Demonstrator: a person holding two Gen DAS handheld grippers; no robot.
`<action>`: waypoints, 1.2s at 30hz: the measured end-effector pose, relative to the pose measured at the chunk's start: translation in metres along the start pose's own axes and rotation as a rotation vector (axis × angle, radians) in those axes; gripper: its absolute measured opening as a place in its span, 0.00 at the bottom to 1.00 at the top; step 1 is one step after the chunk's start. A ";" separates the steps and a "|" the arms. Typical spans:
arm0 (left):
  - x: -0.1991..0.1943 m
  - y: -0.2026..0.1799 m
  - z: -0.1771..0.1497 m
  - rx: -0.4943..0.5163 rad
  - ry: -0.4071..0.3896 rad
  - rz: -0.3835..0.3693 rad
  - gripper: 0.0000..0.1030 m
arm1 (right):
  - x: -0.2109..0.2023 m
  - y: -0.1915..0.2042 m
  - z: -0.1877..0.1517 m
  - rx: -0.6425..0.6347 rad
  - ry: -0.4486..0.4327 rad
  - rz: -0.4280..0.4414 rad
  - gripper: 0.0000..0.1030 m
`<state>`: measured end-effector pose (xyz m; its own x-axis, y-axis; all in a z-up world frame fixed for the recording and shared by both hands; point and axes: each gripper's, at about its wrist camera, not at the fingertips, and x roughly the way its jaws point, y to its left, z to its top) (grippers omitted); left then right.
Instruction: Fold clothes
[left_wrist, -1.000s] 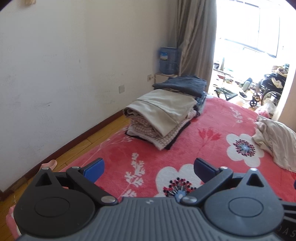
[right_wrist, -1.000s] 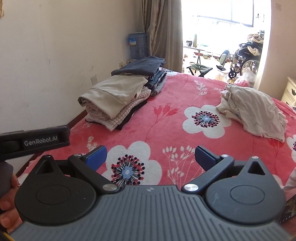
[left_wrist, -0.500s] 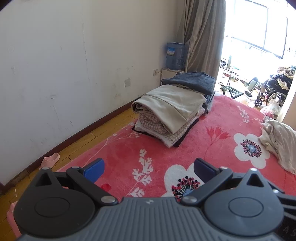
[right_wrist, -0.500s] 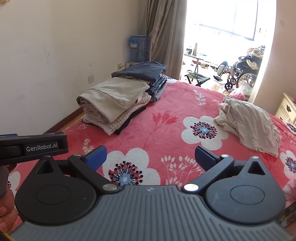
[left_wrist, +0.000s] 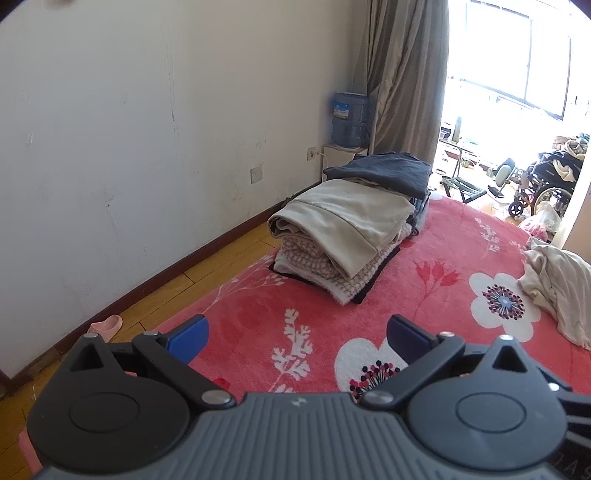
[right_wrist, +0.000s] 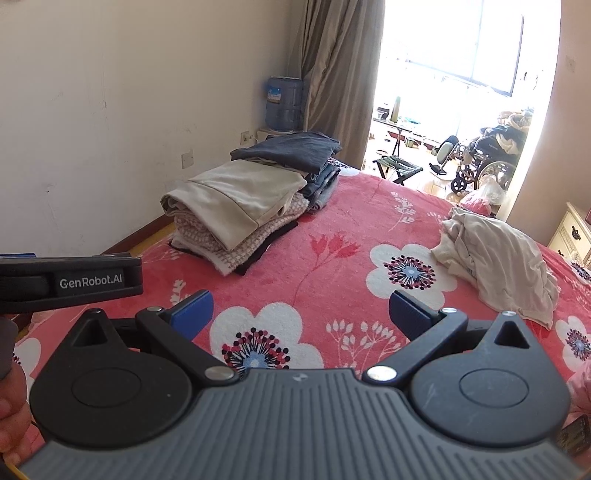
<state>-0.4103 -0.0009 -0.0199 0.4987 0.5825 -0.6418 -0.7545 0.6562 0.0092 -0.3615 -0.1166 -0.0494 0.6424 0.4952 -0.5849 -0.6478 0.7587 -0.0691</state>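
Both tongs, left (left_wrist: 297, 332) and right (right_wrist: 301, 310), gape wide and empty; stack (right_wrist: 240, 206) ahead-left, heap (right_wrist: 498, 258) ahead-right.

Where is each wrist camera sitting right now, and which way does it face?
Left wrist: rides the open left gripper, over the red floral blanket, facing the folded stack by the wall; only its own fingers show.
Right wrist: rides the open right gripper, facing the same way; the left gripper's side and a hand show at left.
Shared: stack, crumpled beige garment, water jug, curtain.
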 end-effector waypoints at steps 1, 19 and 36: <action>-0.001 0.000 0.001 0.002 -0.004 0.000 1.00 | -0.001 0.000 0.001 0.002 -0.002 0.000 0.99; -0.011 -0.005 0.006 0.048 -0.039 -0.009 1.00 | -0.007 -0.002 0.003 0.005 -0.016 -0.012 0.99; -0.003 -0.002 0.004 0.051 -0.032 0.013 1.00 | -0.002 0.001 0.002 0.000 0.002 -0.011 0.99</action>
<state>-0.4086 -0.0019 -0.0144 0.5029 0.6062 -0.6162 -0.7389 0.6713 0.0574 -0.3628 -0.1164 -0.0464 0.6484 0.4862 -0.5858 -0.6408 0.7640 -0.0752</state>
